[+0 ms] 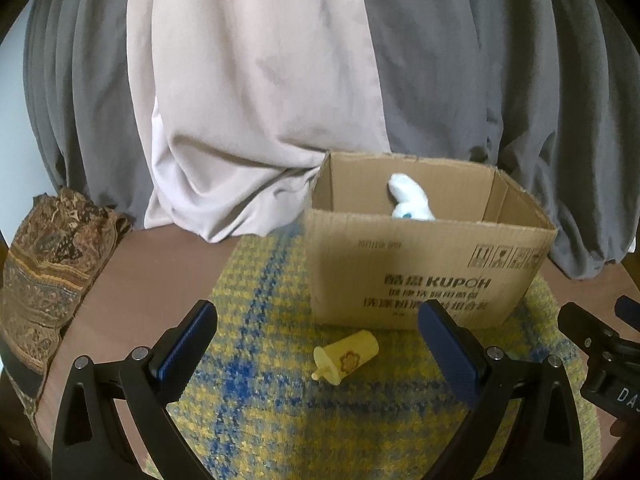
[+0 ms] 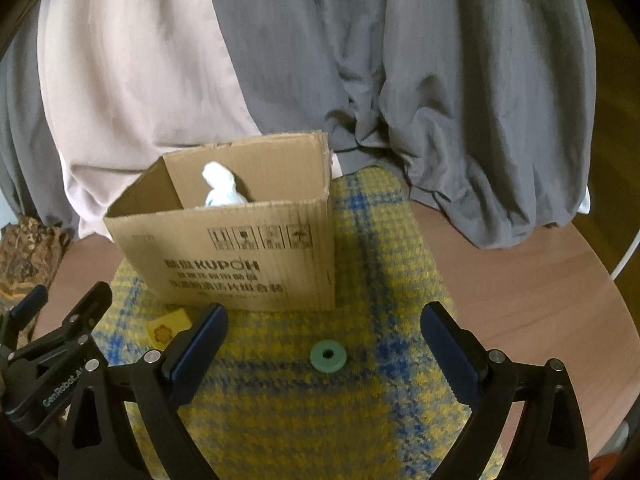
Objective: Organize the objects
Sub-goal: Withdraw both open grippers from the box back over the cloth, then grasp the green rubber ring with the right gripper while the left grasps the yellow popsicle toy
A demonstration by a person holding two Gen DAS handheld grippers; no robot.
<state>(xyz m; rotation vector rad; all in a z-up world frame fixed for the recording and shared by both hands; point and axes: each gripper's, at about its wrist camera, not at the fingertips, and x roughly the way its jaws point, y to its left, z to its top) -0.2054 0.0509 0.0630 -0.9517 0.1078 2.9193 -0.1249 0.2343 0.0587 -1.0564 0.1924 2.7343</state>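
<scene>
An open cardboard box [image 1: 424, 276] stands on a yellow-and-blue woven mat [image 1: 256, 344]; a white soft toy [image 1: 408, 196] sits inside it. A small yellow bottle [image 1: 346, 356] lies on its side on the mat in front of the box, between the fingers of my open, empty left gripper [image 1: 320, 344]. In the right wrist view the box [image 2: 240, 256] and toy [image 2: 220, 188] show again, and a green ring [image 2: 329, 355] lies flat on the mat [image 2: 384, 280] between the fingers of my open, empty right gripper [image 2: 324, 348]. The yellow bottle [image 2: 168, 328] shows partly at left.
The mat lies on a round brown table [image 2: 520, 288]. Grey and beige cloth [image 1: 248, 80] hangs behind the box. A folded patterned cloth [image 1: 48, 272] lies at the table's left edge. The left gripper's body [image 2: 44, 360] is beside the right one.
</scene>
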